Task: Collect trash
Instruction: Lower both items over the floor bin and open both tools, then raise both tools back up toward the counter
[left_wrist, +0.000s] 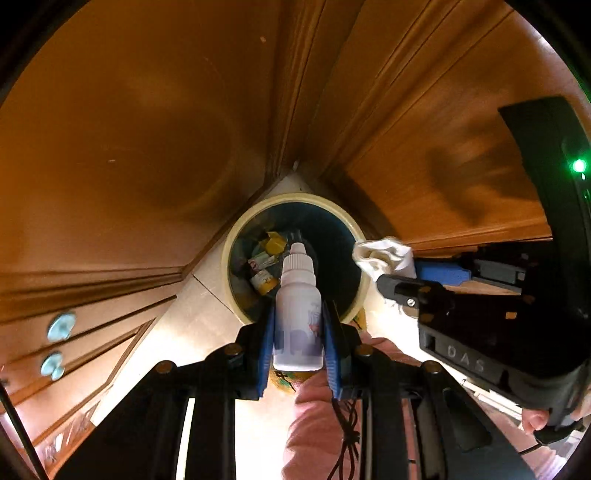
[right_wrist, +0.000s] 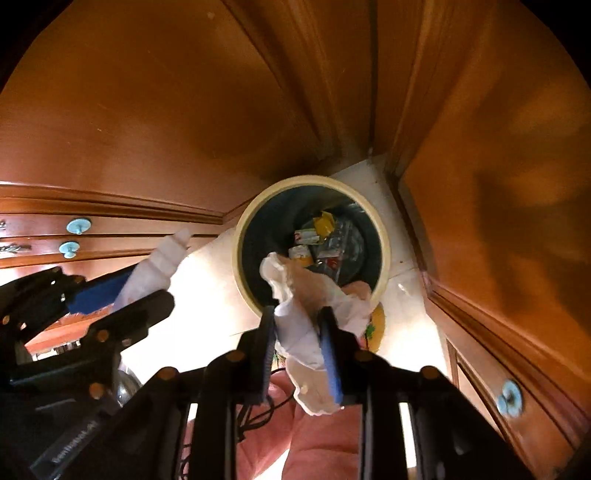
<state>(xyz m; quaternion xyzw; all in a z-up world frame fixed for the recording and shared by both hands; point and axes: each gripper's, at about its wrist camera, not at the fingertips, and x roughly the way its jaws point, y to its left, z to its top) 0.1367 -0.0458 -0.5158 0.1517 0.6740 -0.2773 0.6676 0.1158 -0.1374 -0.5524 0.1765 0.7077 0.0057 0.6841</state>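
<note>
Above the bin (left_wrist: 236, 236), left gripper (left_wrist: 298, 325) clamps a dropper bottle (left_wrist: 297, 314) (label unreadable), right gripper (right_wrist: 297, 328) pinches tissue (right_wrist: 306, 314).

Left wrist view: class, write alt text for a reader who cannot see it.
The left gripper holds a small white dropper bottle upright above a round trash bin that already has wrappers in it. To the right, the right gripper holds a crumpled white tissue by the bin's rim. Wooden cabinets surround the bin.
</note>
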